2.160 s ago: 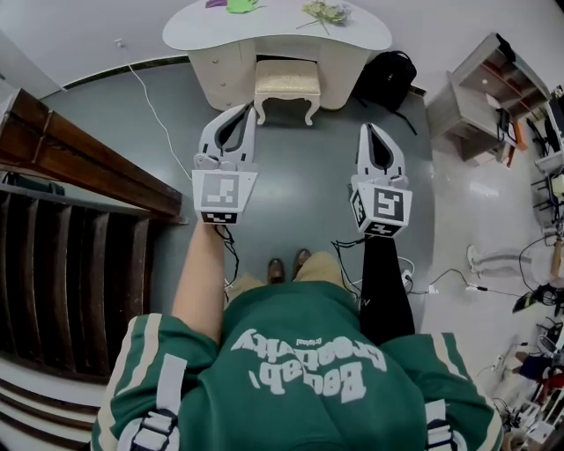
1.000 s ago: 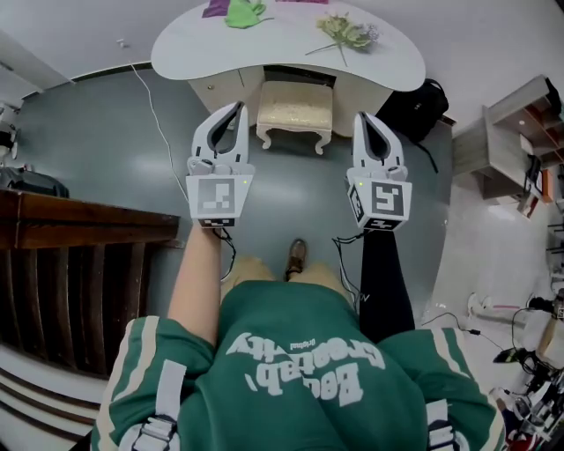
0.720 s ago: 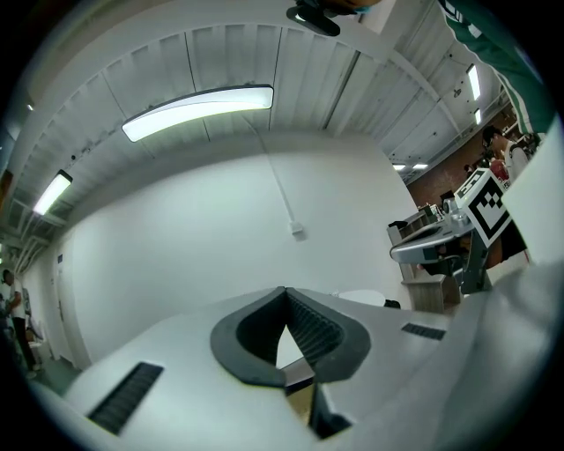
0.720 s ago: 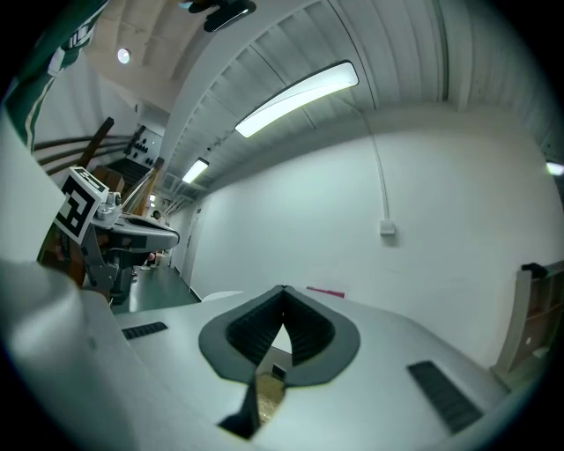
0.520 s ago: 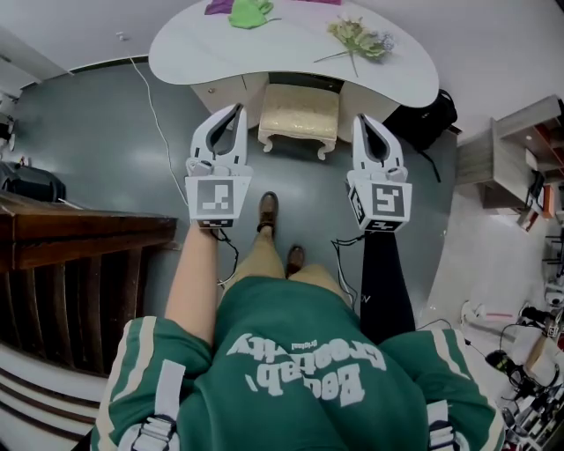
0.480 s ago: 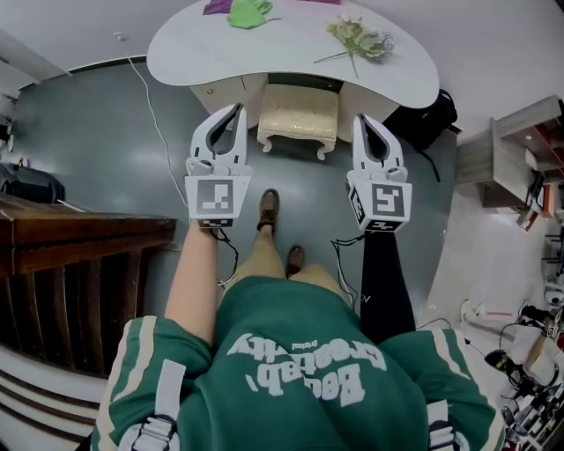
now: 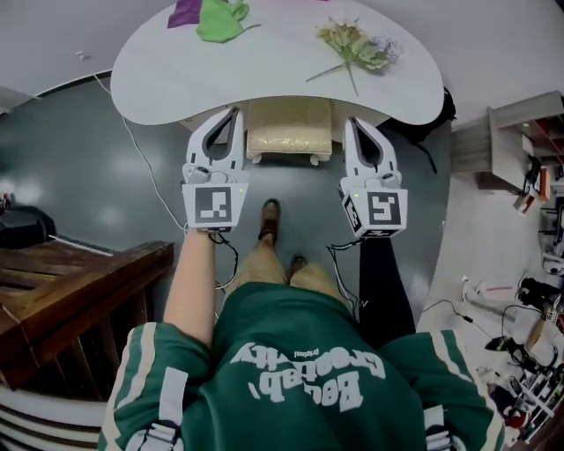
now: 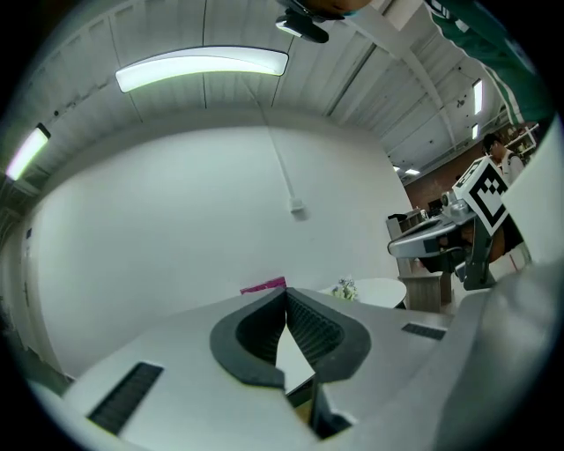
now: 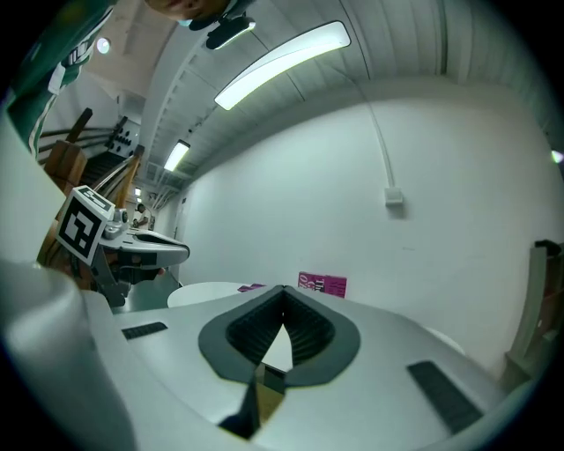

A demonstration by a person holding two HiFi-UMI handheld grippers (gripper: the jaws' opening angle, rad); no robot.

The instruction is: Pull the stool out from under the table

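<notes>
The stool [image 7: 289,129], with a beige cushion and cream legs, stands tucked under the front edge of the white curved table [image 7: 159,75]. In the head view my left gripper [image 7: 234,113] is held just left of the stool, its tips at the table's edge. My right gripper [image 7: 350,121] is just right of the stool. Both are shut with nothing between the jaws, and neither touches the stool. The left gripper view has the closed tips [image 8: 285,291] pointing over the table top [image 8: 379,289]. The right gripper view has its closed tips [image 9: 283,289] above the table [image 9: 198,291].
On the table lie a green cloth [image 7: 218,19], a purple item [image 7: 185,12] and a bunch of flowers [image 7: 357,44]. A wooden railing [image 7: 79,291] is at the left, a shelf unit [image 7: 515,132] at the right. A white cable [image 7: 132,145] runs over the grey floor.
The person has stepped forward, so the table and stool are closer and the gripper tips now reach the table's edge beside the stool. Both grippers stayed shut.
</notes>
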